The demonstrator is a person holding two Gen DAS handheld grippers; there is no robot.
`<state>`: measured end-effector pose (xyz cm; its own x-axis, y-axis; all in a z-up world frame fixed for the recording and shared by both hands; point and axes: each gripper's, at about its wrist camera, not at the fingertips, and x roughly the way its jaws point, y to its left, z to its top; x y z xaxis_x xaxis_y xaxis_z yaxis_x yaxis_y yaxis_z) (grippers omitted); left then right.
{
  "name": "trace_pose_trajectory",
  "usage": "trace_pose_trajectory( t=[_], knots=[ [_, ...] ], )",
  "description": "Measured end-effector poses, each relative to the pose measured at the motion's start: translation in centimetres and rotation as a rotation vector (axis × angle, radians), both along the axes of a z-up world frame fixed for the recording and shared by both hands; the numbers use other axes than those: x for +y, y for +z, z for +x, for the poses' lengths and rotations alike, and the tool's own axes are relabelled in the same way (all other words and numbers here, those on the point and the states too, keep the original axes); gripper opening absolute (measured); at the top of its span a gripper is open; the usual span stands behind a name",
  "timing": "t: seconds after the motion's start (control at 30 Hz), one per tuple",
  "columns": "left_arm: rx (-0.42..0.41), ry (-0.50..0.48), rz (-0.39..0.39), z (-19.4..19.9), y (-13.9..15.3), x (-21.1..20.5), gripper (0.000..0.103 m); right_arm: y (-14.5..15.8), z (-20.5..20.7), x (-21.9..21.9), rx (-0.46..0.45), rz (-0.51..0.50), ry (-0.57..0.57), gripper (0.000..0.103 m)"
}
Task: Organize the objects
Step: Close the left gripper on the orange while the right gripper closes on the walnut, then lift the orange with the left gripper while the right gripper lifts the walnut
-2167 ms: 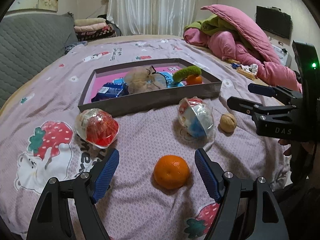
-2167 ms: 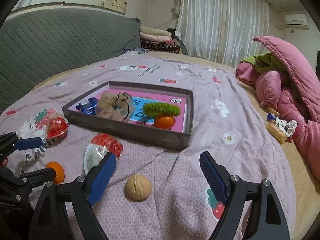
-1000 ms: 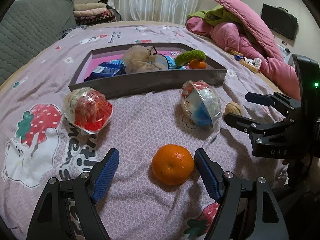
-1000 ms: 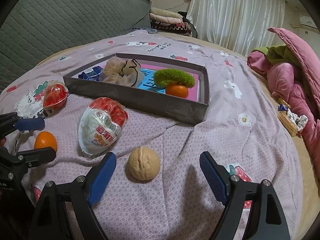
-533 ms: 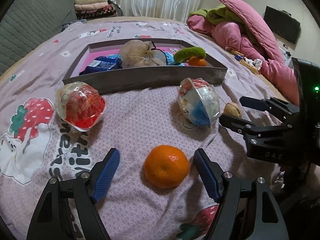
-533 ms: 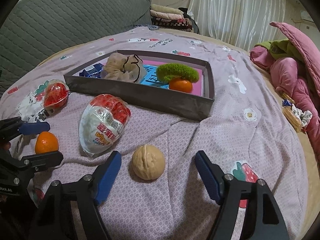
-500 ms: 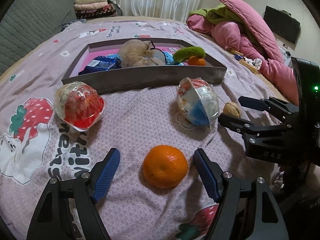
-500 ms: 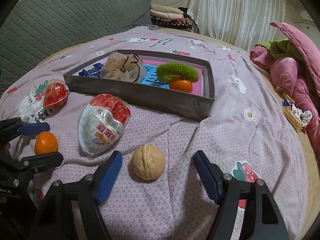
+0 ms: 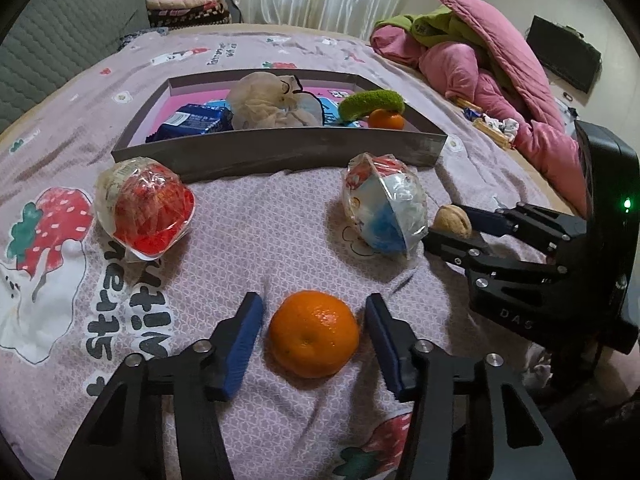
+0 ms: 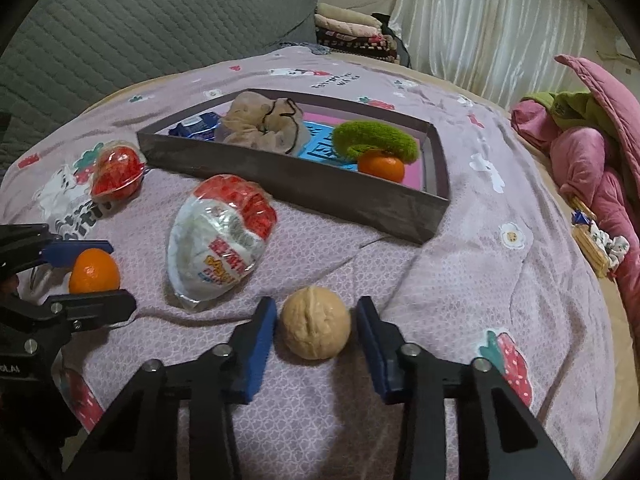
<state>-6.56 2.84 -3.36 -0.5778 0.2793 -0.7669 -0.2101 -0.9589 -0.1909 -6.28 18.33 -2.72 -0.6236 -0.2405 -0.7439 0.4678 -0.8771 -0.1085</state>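
Left claw (image 9: pixel 312 320): blue pads apart, flanking round orange tangerine (image 9: pixel 313 333) on lilac printed bedsheet (image 9: pixel 260 240), slight gaps both sides. Right claw (image 10: pixel 316 326): pads apart, bracketing tan ridged walnut (image 10: pixel 315 328), not clamped. Clear-wrapped white-and-red toy egg (image 10: pixel 221 240) at 10 o'clock of walnut. Grey shallow cardboard tray (image 10: pixel 300 184) at 12 o'clock, holding second tangerine (image 10: pixel 381 168).

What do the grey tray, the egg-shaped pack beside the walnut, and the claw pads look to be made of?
Tray: probably cardboard, matte grey, with thin flat walls and a folded corner.
Egg-shaped pack: glossy clear plastic film, crinkled and shiny, over a white and red shell, likely plastic.
Right claw pads: blue, dull and ridged, possibly rubber; the arms look like black plastic.
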Motion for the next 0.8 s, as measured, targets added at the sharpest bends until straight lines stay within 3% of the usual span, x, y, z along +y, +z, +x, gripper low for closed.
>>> trace_pose_trajectory(
  t=[0.37,0.8],
  knots=[
    [-0.008,0.002,0.006,0.0,0.0,0.0,0.041,-0.1,0.2,0.1,-0.005,0.006,0.021,0.033],
    [0.035,-0.012,0.007,0.4,0.9,0.2,0.04,0.7,0.1,0.6,-0.004,-0.052,0.012,0.033]
  ],
)
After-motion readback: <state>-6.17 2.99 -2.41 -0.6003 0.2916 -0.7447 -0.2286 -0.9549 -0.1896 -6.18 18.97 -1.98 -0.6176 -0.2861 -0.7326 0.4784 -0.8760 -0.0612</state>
